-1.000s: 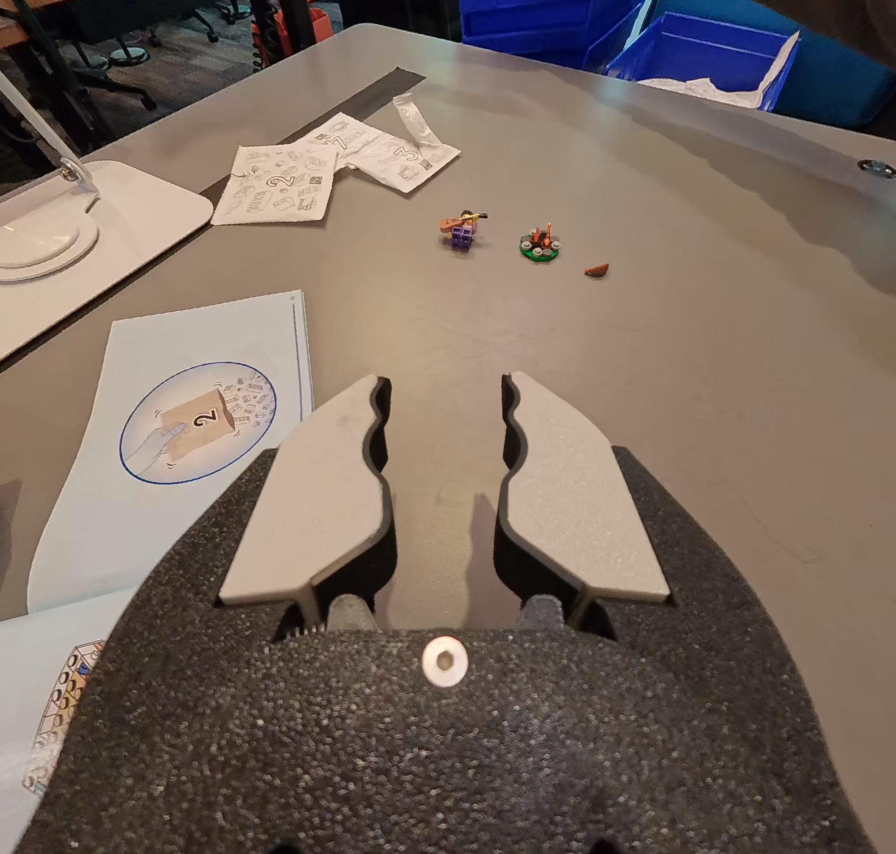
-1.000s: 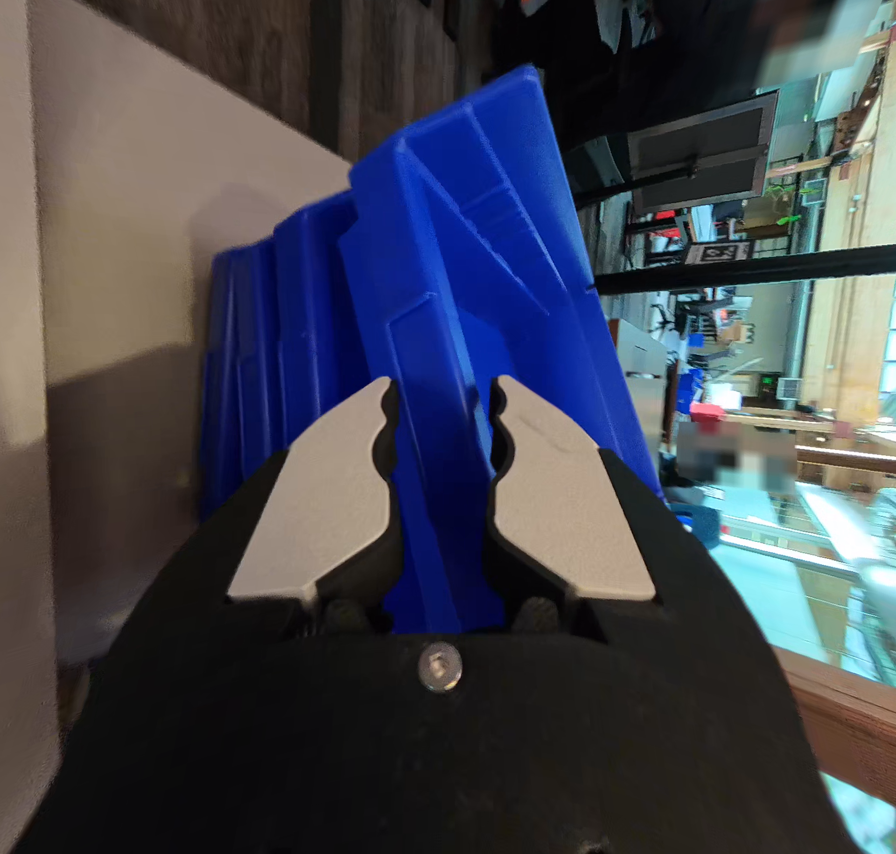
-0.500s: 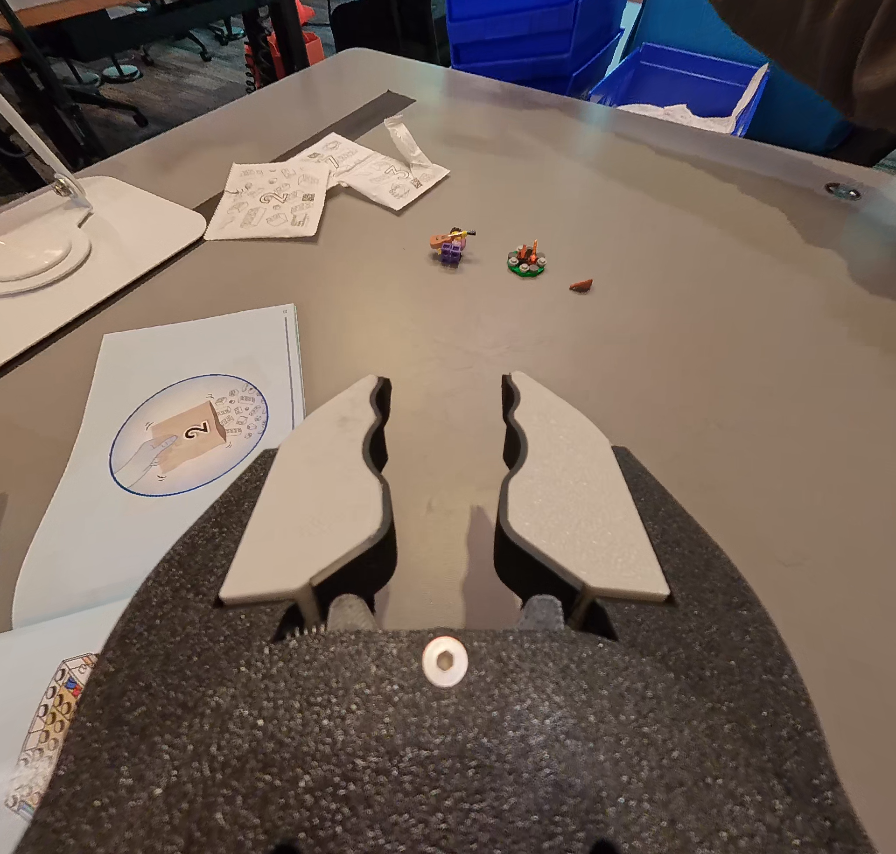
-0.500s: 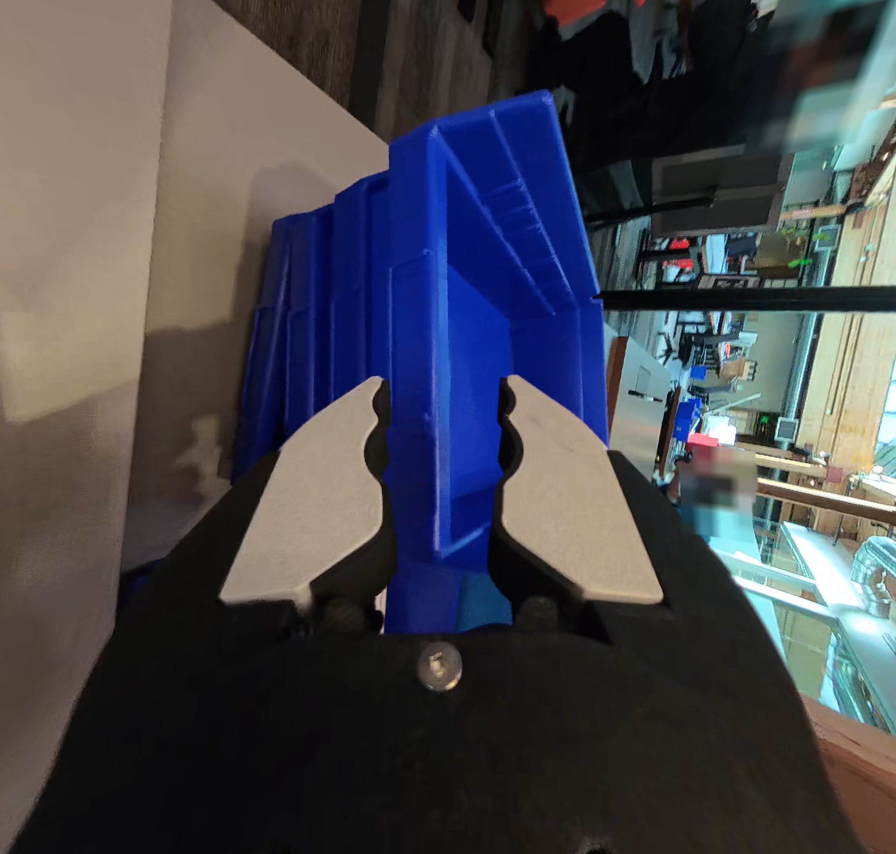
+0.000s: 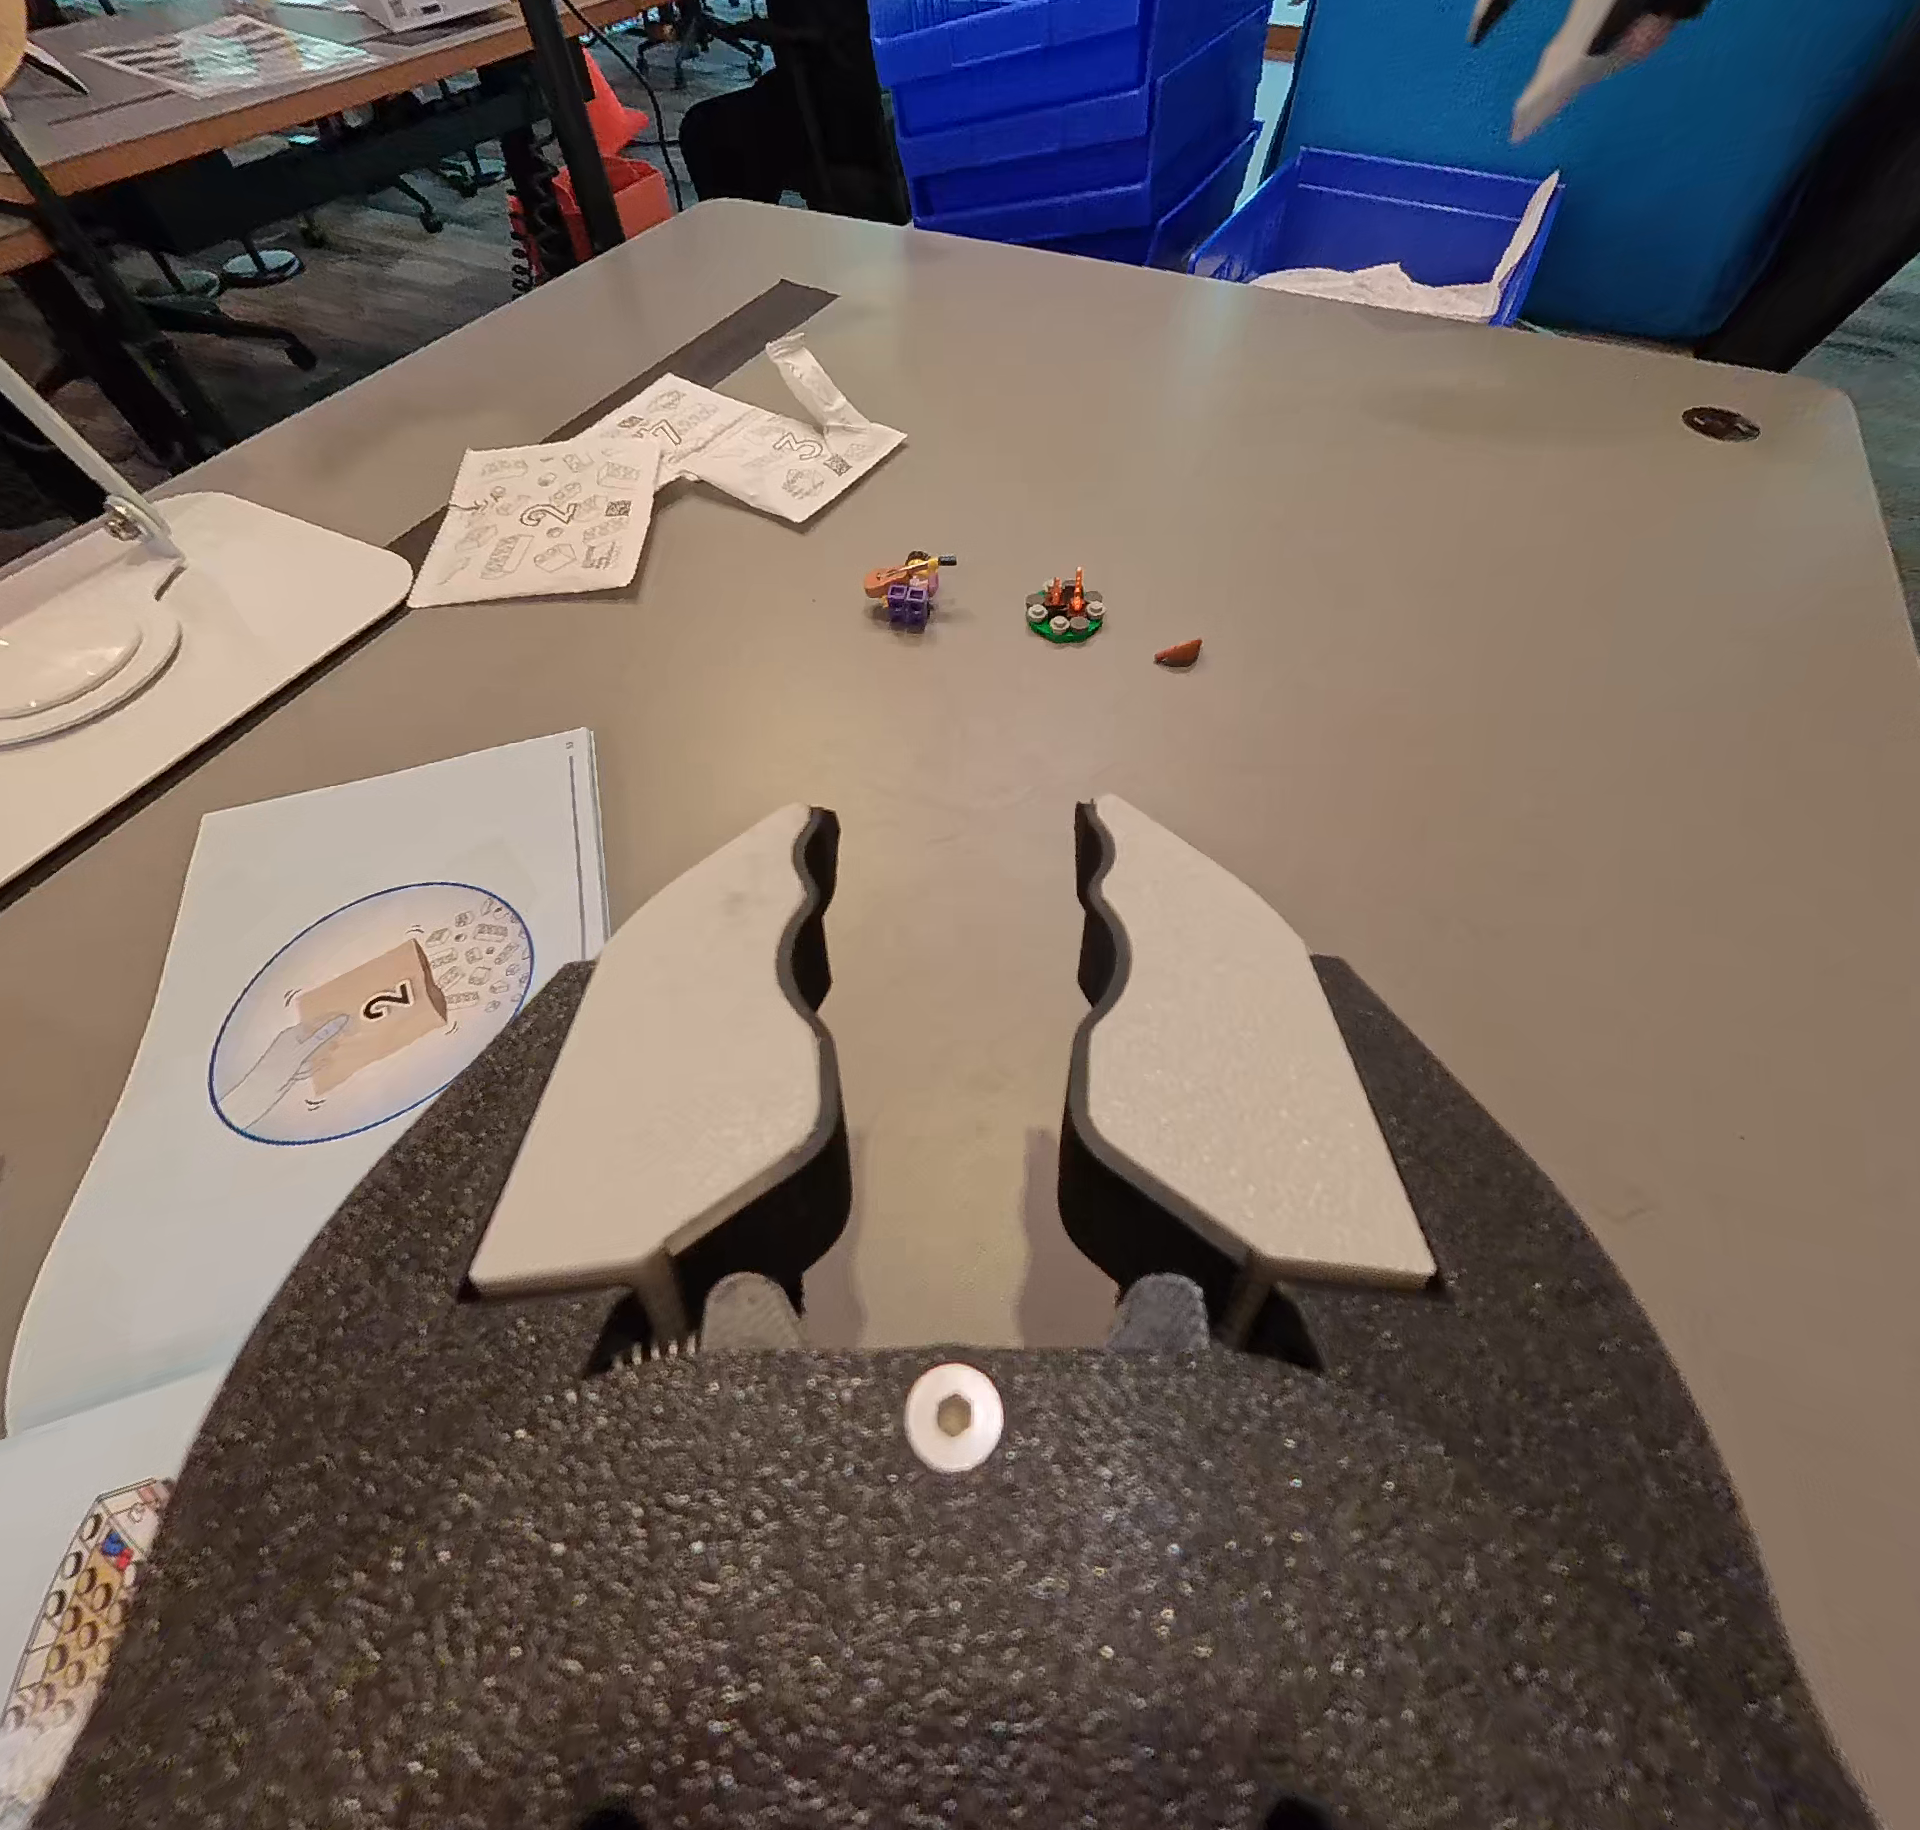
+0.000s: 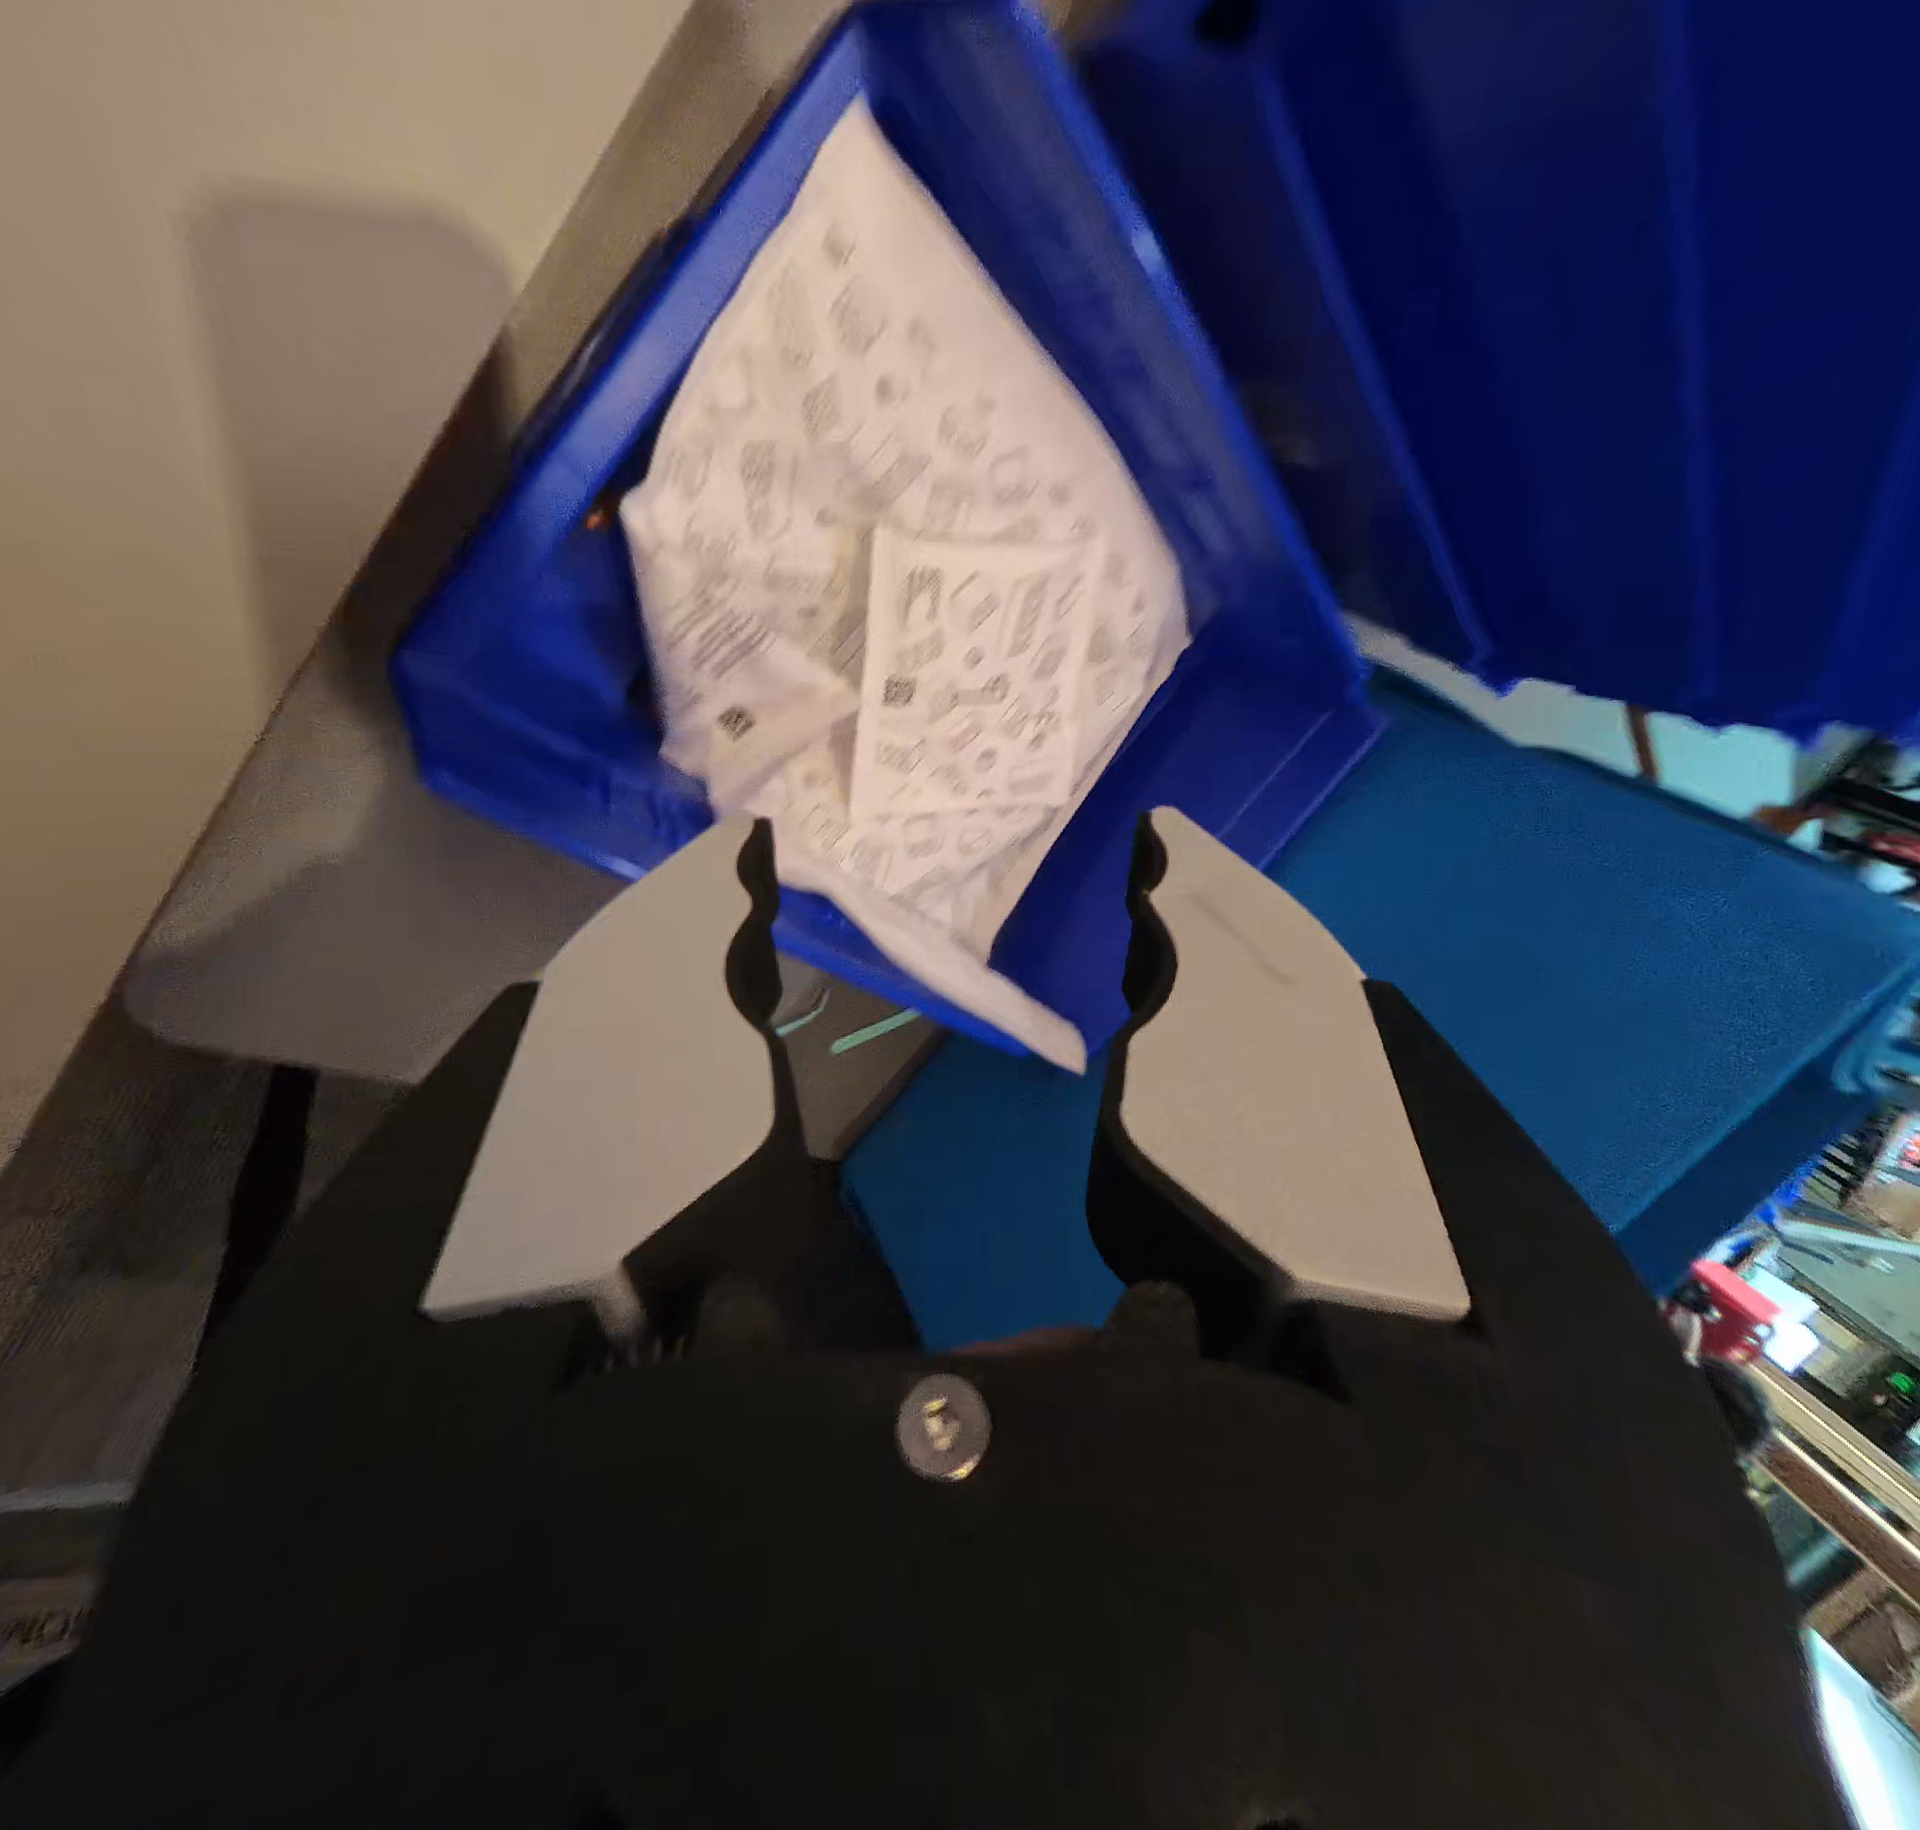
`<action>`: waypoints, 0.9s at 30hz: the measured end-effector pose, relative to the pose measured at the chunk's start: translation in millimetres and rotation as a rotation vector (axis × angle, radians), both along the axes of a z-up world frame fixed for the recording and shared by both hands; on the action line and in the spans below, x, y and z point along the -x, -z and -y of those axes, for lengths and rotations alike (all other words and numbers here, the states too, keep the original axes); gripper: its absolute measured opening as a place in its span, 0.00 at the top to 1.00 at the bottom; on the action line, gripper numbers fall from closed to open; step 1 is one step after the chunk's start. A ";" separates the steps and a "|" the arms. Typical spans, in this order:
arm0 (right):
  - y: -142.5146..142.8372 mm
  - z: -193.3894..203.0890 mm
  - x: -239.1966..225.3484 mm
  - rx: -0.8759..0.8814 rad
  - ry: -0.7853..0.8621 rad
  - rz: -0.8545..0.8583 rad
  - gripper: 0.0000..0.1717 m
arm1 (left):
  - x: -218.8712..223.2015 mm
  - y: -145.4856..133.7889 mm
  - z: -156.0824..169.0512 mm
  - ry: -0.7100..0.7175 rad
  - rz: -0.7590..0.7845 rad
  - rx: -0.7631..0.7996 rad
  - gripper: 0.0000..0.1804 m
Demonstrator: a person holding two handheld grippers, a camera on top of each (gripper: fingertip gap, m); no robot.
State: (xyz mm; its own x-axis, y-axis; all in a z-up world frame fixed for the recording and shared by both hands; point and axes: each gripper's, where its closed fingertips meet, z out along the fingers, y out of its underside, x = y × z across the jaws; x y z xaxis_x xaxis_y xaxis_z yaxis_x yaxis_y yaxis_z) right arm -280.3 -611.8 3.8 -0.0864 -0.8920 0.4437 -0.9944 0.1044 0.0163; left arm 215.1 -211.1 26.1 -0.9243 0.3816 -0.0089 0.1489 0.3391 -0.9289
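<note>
Blue bin (image 6: 499, 658) of printed paper bags (image 6: 904, 533) fills the right view, right gripper (image 6: 951, 845) spread empty above it; left gripper (image 5: 954, 824), also spread empty, faces table (image 5: 1455, 741) with toy figure (image 5: 907, 591).

booklet (image 5: 343, 970) | paper bags (image 5: 665, 492) | toy figure (image 5: 906, 591) | blue bin (image 6: 499, 658)

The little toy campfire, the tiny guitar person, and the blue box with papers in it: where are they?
Toy campfire (image 5: 1064, 614), left wrist view, on its green round base.
Guitar figure (image 5: 907, 587), left wrist view, on its purple bricks.
Blue box (image 6: 540, 658), right wrist view, on its bare inner wall.
</note>
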 end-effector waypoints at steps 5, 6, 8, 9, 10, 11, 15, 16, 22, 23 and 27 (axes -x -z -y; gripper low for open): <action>49.1 -35.2 73.0 -0.118 -0.002 -0.051 0.59 | 5.4 1.4 0.8 0.012 0.021 0.004 0.75; 59.5 -39.1 80.5 -0.123 -0.020 -0.068 0.57 | 5.9 1.4 1.1 0.013 0.025 0.007 0.75; 78.2 -42.0 89.2 -0.110 -0.054 -0.101 0.55 | 6.8 2.1 1.5 0.013 0.029 0.014 0.75; 86.3 -42.0 91.6 -0.099 -0.068 -0.118 0.55 | 6.9 2.8 1.7 0.012 0.029 0.015 0.75; 93.1 -40.1 93.0 -0.080 -0.084 -0.137 0.55 | 7.0 4.2 2.1 0.010 0.030 0.015 0.75; 99.2 -37.0 93.7 -0.056 -0.102 -0.152 0.57 | 7.0 5.7 2.4 0.008 0.031 0.014 0.75; 119.6 -20.3 98.0 0.043 -0.159 -0.220 0.68 | 7.3 12.3 1.1 0.001 0.040 0.005 0.75; 121.3 -16.2 98.7 0.070 -0.177 -0.231 0.71 | 7.2 13.3 0.5 -0.001 0.041 0.007 0.76; 115.2 -8.7 94.6 0.127 -0.277 -0.220 0.93 | 4.0 16.6 -1.3 -0.018 0.028 0.005 0.76; 114.7 -10.7 95.1 0.124 -0.292 -0.224 0.93 | 3.4 17.0 -1.1 -0.019 0.025 0.003 0.76; 100.7 -17.3 97.6 0.135 -0.281 -0.191 0.93 | 3.2 19.8 -0.6 -0.018 0.020 -0.005 0.76</action>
State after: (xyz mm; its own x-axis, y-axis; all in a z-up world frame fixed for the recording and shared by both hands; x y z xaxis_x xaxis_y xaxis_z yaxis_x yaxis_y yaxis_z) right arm -377.9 -594.5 -96.8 0.2498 -0.8016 0.5432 -0.9649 -0.1589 0.2092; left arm 211.8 -210.5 6.2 -0.9305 0.3654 -0.0250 0.1610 0.3469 -0.9240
